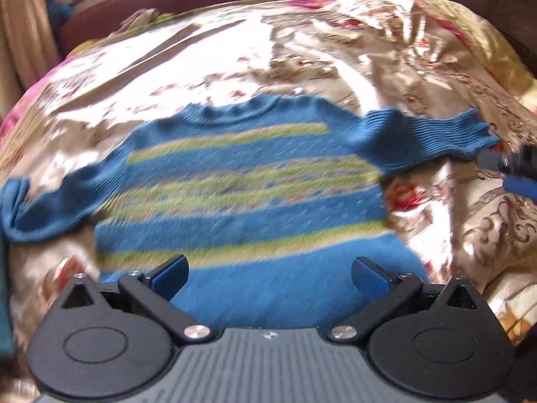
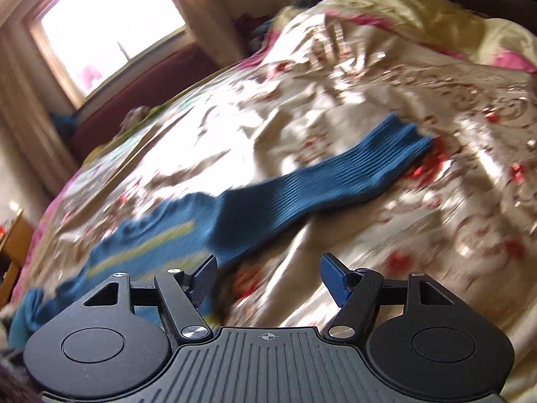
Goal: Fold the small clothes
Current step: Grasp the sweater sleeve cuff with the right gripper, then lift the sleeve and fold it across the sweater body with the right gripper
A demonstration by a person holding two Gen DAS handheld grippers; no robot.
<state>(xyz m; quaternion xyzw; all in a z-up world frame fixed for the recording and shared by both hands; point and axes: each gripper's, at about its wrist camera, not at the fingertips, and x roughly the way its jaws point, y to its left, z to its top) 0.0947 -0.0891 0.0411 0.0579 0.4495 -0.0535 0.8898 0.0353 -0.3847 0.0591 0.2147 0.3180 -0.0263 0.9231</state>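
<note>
A: Left wrist view first. We see the sweater (image 1: 241,201) laid flat, front up, on the bed (image 1: 335,50). It is blue with green stripes across the chest. The neckline points away from us and the hem lies nearest the camera.

B: Confirmed. We note the left gripper (image 1: 270,273) with its jaws spread wide and nothing between them. It hangs over the hem, and both blue pads frame plain blue knit. We cannot tell whether the pads touch the fabric.

A: Sleeve positions: one sleeve (image 1: 433,137) extends to the right of the picture, the other (image 1: 50,205) to the left, its cuff curled over. At the right edge we see part of the right gripper (image 1: 513,168), just beside the right-hand cuff. Motion blur prevents us from judging contact there.

B: Now the right wrist view. We see the right gripper (image 2: 268,277) opened wide, holding nothing. Its left finger (image 2: 203,280) overlaps the sweater (image 2: 141,241) where the sleeve joins the body; its right finger sits over bare bed cover (image 2: 386,77).

A: Agreed. The ribbed sleeve (image 2: 319,181) runs up and away from the gripper toward the right, lying flat on the floral cover. The cuff ends beside a red flower print.

B: Background, for reference: a window (image 2: 107,30) stands behind the bed at upper left, above a dark red sofa (image 2: 151,90).
</note>
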